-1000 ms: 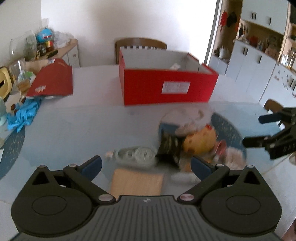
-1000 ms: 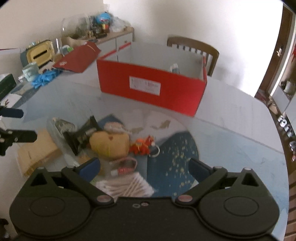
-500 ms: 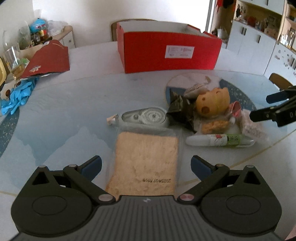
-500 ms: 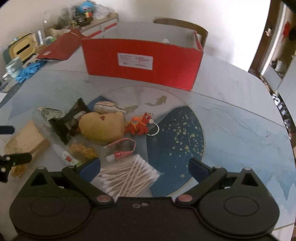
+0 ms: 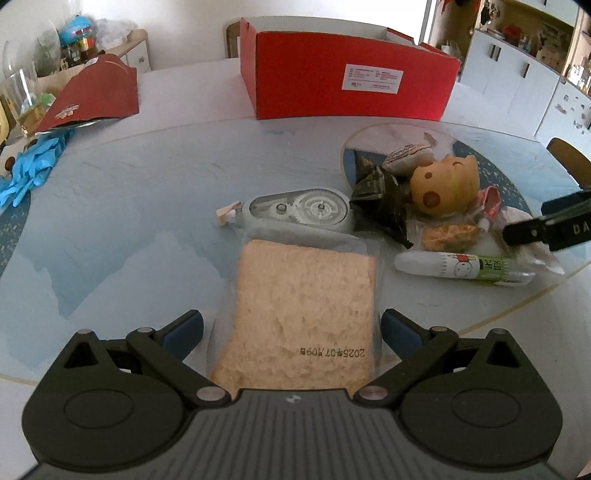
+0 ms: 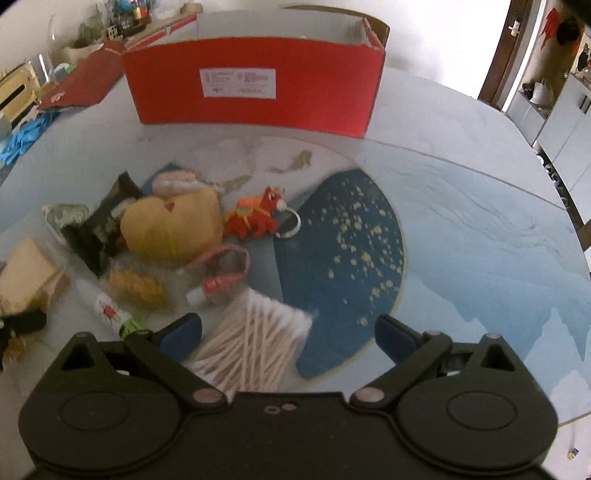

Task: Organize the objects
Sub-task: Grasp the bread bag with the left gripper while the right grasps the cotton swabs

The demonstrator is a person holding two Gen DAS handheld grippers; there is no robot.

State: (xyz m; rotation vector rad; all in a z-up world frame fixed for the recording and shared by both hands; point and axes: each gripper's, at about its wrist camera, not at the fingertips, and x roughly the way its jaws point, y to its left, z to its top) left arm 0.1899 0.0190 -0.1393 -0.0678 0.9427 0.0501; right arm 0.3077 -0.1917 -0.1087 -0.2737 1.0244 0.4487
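Note:
A red open box (image 5: 347, 70) stands at the far side of the table; it also shows in the right wrist view (image 6: 255, 85). A pile of small items lies nearer. My left gripper (image 5: 291, 332) is open, low over a bagged slice of bread (image 5: 303, 314) that lies between its fingers. Beyond it lie a correction tape dispenser (image 5: 299, 212), a dark wrapper (image 5: 380, 199), a yellow plush (image 5: 443, 188) and a white tube (image 5: 461, 267). My right gripper (image 6: 288, 332) is open, just above a bag of cotton swabs (image 6: 255, 343). A red toy keychain (image 6: 258, 218) lies farther off.
A red lid (image 5: 96, 96), blue gloves (image 5: 29, 170) and glassware (image 5: 18, 99) are at the left. A chair (image 5: 231, 33) stands behind the box. Cabinets (image 5: 517, 74) are at the right. The right gripper's fingers (image 5: 546, 229) show at the left wrist view's right edge.
Both grippers have come down and forward toward the pile. The bread now lies between my left fingers, and the cotton swabs lie closer under my right gripper.

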